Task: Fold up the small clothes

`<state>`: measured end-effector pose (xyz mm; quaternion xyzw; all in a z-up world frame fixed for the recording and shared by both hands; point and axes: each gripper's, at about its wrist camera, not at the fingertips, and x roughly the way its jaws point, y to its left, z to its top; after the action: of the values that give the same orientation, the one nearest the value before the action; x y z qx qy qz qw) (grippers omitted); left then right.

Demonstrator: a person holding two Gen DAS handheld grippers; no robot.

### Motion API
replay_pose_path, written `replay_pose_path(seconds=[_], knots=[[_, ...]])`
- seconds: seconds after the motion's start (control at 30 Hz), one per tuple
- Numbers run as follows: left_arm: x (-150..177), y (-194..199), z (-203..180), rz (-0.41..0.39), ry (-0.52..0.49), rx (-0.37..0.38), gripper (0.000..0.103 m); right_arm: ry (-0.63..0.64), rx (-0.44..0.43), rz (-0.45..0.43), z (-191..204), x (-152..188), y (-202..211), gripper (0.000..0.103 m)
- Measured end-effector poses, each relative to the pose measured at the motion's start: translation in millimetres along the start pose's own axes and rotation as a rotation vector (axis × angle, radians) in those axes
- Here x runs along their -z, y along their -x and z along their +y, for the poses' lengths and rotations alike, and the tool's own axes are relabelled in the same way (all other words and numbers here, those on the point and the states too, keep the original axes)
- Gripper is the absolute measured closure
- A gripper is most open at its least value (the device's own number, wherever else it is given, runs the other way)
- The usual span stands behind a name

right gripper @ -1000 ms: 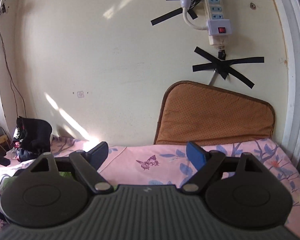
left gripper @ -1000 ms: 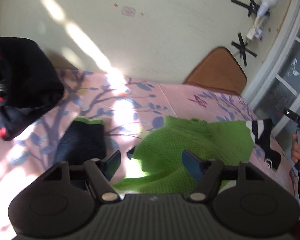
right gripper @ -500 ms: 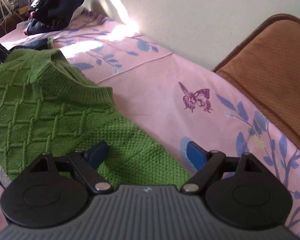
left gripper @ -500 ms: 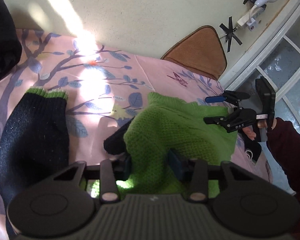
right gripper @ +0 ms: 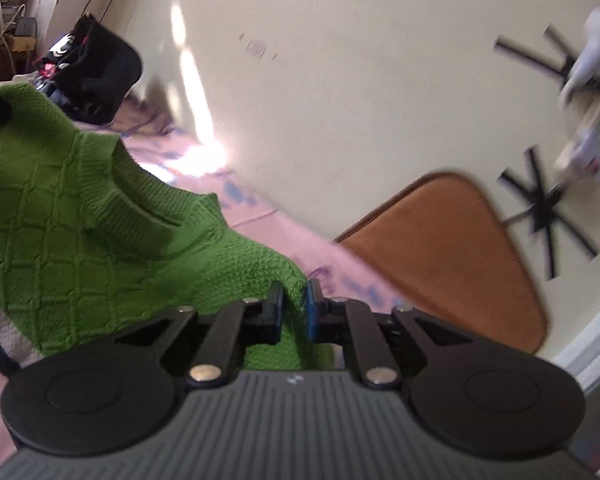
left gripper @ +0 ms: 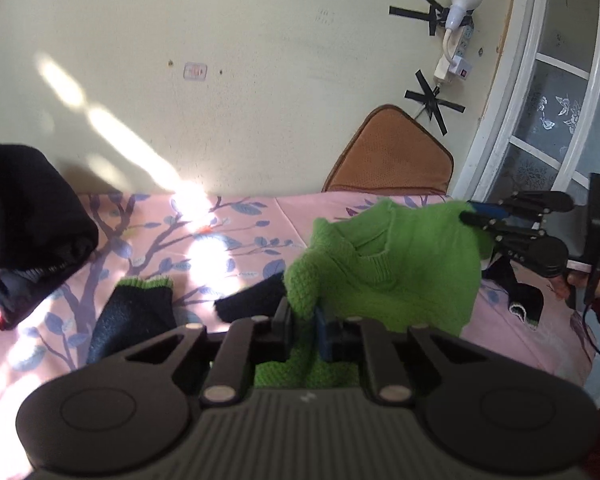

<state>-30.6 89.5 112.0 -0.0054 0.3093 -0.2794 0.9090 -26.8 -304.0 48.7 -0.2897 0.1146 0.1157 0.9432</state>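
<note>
a pale cream wall [left gripper: 260, 92] rises behind a bed covered by a pink sheet printed with blue leaves and branches [left gripper: 236, 240], with a streak of sunlight across both. a brown perforated cushion [left gripper: 392, 156] leans against the wall, below a white bulb and power strip [left gripper: 460, 12] fixed with crosses of black tape. a heap of black clothing [left gripper: 24, 216] sits at the far left of the sheet.

the small bright green knitted sweater [left gripper: 400, 264] is lifted off the sheet and hangs stretched between the two tools, its ribbed neck opening facing up. the left gripper [left gripper: 302, 324] has its jaws closing, pads pressed on a bunched green shoulder edge. the right gripper [right gripper: 294, 312] likewise has its jaws closing on the other shoulder, green knit pinched between its black and blue pads; in the left view it appears at the right edge, held by a hand [left gripper: 580, 280] in a dark red sleeve. a dark navy sleeve with a green cuff [left gripper: 136, 312] lies flat on the sheet near the left tool.
</note>
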Motion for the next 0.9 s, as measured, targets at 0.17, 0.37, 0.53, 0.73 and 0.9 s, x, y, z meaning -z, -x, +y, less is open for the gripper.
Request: replay_pose_path(seconds=[0.17, 0.37, 0.53, 0.73, 0.9], knots=[[-17, 40, -20, -0.141, -0.010, -0.042, 0.092, 0.022, 0.203, -0.212, -15, -21, 56, 0.089], [-42, 86, -52, -0.330, -0.009, -0.118, 0.092, 0.031, 0.337, -0.438, -37, -62, 112, 0.089], [-68, 156, -86, -0.582, -0.027, -0.155, 0.092, 0.017, 0.416, -0.636, -64, -115, 164, 0.089], [-96, 224, -144, -0.816, -0.116, -0.226, 0.091, -0.048, 0.454, -0.777, -103, -184, 216, 0.089], [-117, 245, -158, -0.898, -0.091, -0.247, 0.090, -0.114, 0.476, -0.769, -108, -211, 243, 0.089]])
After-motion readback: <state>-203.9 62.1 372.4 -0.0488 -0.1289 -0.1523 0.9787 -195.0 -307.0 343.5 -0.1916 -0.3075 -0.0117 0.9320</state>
